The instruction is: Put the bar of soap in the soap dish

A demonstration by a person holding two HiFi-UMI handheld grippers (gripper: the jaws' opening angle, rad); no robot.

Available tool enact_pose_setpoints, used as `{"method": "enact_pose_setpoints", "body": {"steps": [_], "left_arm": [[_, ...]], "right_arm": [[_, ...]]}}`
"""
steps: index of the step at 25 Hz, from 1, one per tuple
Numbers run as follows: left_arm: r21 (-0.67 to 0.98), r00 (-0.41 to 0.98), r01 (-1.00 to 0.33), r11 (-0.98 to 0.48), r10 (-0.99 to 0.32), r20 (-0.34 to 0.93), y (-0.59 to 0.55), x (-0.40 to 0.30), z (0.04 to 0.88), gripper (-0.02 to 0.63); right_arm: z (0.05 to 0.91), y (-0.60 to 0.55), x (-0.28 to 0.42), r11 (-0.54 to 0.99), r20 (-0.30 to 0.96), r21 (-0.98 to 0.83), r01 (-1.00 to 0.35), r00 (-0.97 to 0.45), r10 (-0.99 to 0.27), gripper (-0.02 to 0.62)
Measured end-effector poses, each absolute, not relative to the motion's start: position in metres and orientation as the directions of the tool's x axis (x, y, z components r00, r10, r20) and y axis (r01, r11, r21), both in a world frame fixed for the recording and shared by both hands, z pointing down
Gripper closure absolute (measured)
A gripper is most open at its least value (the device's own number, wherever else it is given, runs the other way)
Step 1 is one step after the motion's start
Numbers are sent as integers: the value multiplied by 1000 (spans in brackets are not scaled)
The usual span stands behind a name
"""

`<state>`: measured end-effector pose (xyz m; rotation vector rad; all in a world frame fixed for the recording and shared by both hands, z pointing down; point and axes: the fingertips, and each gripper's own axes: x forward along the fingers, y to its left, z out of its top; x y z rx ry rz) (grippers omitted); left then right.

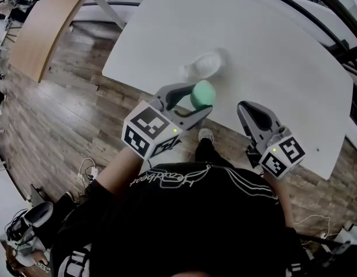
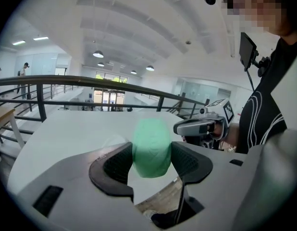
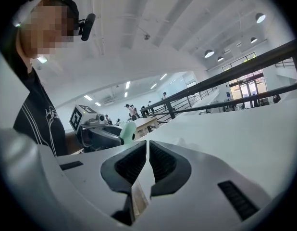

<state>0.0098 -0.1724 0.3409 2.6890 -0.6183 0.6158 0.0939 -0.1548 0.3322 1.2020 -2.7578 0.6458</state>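
Between the jaws of the left hand-held gripper [image 2: 152, 161] a green bar of soap [image 1: 203, 94] is pinched, its two sides pressed by the dark ribbed pads [image 2: 118, 163] while its rounded top stands out beyond the jaw tips. In the head view the soap is seen over the near edge of the white desk [image 1: 271, 51], just short of the soap dish [image 1: 203, 66] and apart from it. The dish, pale and translucent, is set on the desk with nothing seen in it. The right hand-held gripper [image 3: 147, 150] is held to the right of the left one, also over the near edge of the desk. Its jaws are brought almost together, only a thin slit being left between the pads, and nothing is gripped by them. Each gripper is carried at the end of an arm of a person in a black shirt [image 1: 190, 212]. Below the desk a wooden floor [image 1: 69, 97] is seen, and a wooden table [image 1: 48, 22] stands well apart at the upper left. A dark railing [image 2: 91, 81] is visible beyond the desk in the left gripper view.
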Motion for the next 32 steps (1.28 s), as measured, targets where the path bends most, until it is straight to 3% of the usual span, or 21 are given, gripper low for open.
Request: {"method": "enact_pose_setpoints", "body": {"steps": [16,32], "left_arm": [[192,789,-502,-843,-355,502,-234,14,368,348],[31,735,-467,-883,-369,568,-279,19,409,347]], "right_arm": [[364,-202,96,609,242,-384,-694,-712,-659,571],[386,-213,99,578,253,-415,-703,-700,-668,571]]}}
